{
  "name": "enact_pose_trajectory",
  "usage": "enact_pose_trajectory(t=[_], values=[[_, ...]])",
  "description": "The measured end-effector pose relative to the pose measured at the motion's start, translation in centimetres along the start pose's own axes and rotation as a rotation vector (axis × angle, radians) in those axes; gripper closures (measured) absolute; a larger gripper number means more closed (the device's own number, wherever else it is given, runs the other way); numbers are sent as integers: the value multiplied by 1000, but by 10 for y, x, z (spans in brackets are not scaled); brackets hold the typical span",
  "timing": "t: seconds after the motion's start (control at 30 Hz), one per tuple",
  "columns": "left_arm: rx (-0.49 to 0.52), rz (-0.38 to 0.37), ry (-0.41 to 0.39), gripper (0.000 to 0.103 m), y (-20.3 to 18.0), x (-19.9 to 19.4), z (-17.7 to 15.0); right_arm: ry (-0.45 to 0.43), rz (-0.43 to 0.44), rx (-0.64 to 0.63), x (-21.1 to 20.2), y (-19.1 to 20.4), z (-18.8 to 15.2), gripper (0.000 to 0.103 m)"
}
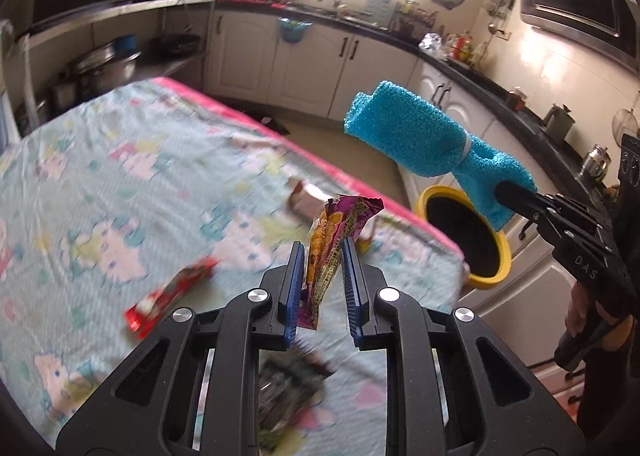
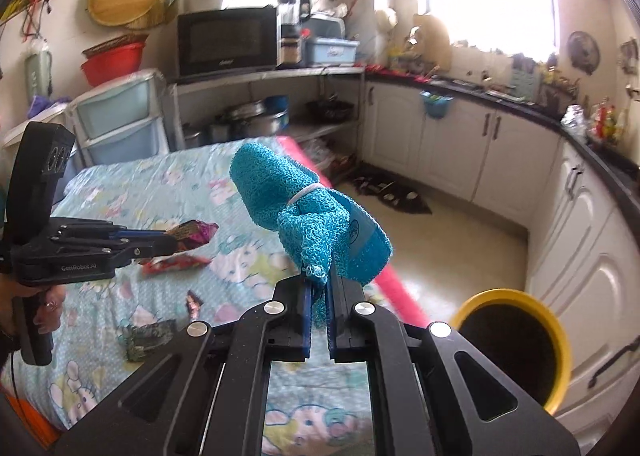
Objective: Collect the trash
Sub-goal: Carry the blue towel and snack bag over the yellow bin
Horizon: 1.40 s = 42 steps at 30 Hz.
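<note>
My left gripper (image 1: 320,276) is shut on a purple and yellow snack wrapper (image 1: 334,244) and holds it above the table; it also shows in the right wrist view (image 2: 192,234). My right gripper (image 2: 319,296) is shut on a blue knitted cloth bundle (image 2: 296,204), tied with a white band, held up in the air; it also shows in the left wrist view (image 1: 420,144). A yellow-rimmed bin (image 1: 496,276) stands on the floor off the table's right edge, below the cloth (image 2: 560,336). A red wrapper (image 1: 168,292), a dark wrapper (image 2: 148,340) and a small wrapper (image 2: 194,304) lie on the table.
The table has a light blue cartoon-print cloth (image 1: 100,176) with a pink edge (image 2: 400,296). White kitchen cabinets (image 2: 500,160) and a dark counter run behind and to the right. A microwave (image 2: 228,40) and pots (image 2: 252,116) stand on shelves at the back.
</note>
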State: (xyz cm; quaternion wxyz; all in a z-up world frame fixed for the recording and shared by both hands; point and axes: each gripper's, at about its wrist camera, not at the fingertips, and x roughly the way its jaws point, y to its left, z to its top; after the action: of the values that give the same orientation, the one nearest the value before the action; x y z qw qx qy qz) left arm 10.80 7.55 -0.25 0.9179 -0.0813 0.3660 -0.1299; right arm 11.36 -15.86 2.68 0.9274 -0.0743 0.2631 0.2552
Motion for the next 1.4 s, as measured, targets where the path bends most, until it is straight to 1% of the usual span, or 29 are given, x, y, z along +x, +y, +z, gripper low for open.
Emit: enact_pose_trajectory(t=[0.37,0.63,0.9,1.17,1.4], values=[[105,-116,-18,89,-82,39,34,-58,-159,83,-41,-61,1,97],[144,-192,-12,89,-133,71,49,-62,-257,157,-60,-106,-13,97],[168,-236,19,89,-176,109,54,-35,-312,221,-64,-140,-35,97],[187,-259,66,89,-204,148,53,8,-367,271,-61,-173,-58,97],[207,-271,109,89,-222,180,46,71,-402,329,-47,-201,-84,97]])
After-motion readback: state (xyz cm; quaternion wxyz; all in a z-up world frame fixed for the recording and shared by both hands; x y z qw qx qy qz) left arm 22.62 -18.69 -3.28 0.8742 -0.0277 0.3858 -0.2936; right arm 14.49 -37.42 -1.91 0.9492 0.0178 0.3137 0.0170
